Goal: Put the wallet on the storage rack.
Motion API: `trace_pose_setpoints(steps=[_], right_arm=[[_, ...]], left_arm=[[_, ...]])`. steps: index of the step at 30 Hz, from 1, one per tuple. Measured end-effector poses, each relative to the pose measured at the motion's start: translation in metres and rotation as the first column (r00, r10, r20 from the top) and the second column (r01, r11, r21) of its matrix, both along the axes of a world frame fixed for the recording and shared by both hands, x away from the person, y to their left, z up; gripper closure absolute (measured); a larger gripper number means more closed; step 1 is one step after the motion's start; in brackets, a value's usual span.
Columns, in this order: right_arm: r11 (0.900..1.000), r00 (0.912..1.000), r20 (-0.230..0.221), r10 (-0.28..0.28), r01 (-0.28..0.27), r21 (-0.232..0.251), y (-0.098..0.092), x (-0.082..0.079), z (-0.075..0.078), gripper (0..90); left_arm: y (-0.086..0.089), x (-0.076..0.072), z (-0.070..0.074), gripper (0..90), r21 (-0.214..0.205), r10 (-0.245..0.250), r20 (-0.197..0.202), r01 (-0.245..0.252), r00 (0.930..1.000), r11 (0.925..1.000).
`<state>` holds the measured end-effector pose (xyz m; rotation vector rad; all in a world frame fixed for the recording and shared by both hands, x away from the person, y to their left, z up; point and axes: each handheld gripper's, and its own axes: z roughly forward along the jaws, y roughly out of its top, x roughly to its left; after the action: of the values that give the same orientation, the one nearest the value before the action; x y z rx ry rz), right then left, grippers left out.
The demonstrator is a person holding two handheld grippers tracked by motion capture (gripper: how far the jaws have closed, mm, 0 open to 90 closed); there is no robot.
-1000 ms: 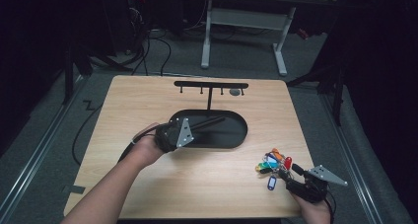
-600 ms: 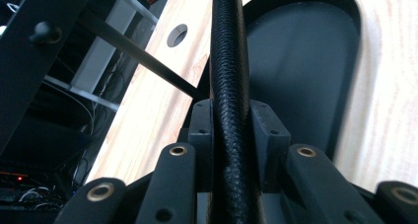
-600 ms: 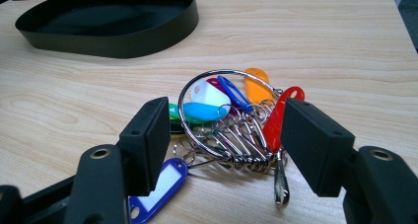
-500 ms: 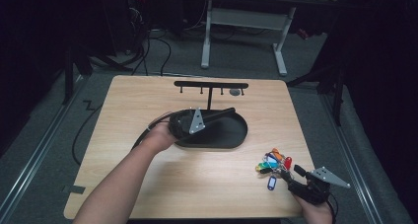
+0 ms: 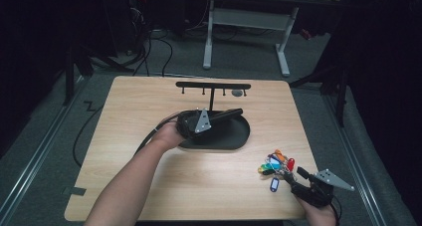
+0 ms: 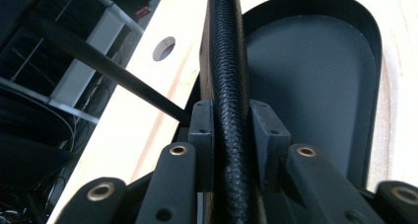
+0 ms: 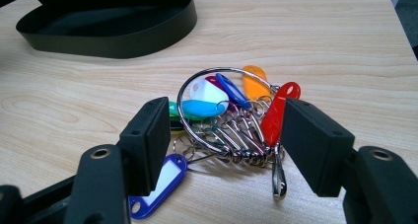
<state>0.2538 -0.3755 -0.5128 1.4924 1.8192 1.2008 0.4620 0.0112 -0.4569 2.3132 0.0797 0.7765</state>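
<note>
Your left gripper [image 5: 234,112], in the middle of the high view, is clenched on a black braided handle [image 6: 227,86] that runs up between its jaws. The handle appears to belong to the black oval tray [image 5: 239,139], so you seem to hold it there to steady or shift the tray on the worktop [image 5: 199,186]. I cannot tell how the handle joins the tray.

Behind the tray, toward the top of the frame, stands a black hook rack [image 5: 213,85], its pegs bare; a round hole [image 6: 163,48] in the worktop lies near it.

Your right gripper [image 7: 224,135] sits at the lower right of the high view, jaws released and standing wide to either side of the bunch of key tags [image 7: 231,115]. That reads as a line-up for grasping, since the pads press on nothing.

The bunch lies flat on the worktop, well apart from the tray: one large metal ring [image 7: 197,115] carrying many small rings with plastic tags in blue, white, orange, red and green, plus a metal clip [image 7: 278,172].
</note>
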Motion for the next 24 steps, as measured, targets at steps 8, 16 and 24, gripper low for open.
trace_pose_setpoints(steps=[8,16,24], right_arm=[[1.0,1.0,-0.004,-0.001,0.001,-0.001,0.0,0.0,0.0,36.5],[1.0,0.9999,-0.012,0.004,-0.004,-0.005,0.002,0.001,-0.002,36.5],[1.0,0.9998,-0.02,0.005,-0.005,-0.001,0.004,0.001,-0.003,36.6]], left_arm=[[0.0,0.0,-0.009,73.3,0.076,-0.013,-0.008,0.014,0.9999,0.997],[0.004,0.0,-0.015,72.7,0.107,-0.029,-0.022,0.031,0.9993,0.9938],[-0.001,-0.007,-0.022,71.5,0.149,-0.07,-0.054,0.077,0.9961,0.9859]])
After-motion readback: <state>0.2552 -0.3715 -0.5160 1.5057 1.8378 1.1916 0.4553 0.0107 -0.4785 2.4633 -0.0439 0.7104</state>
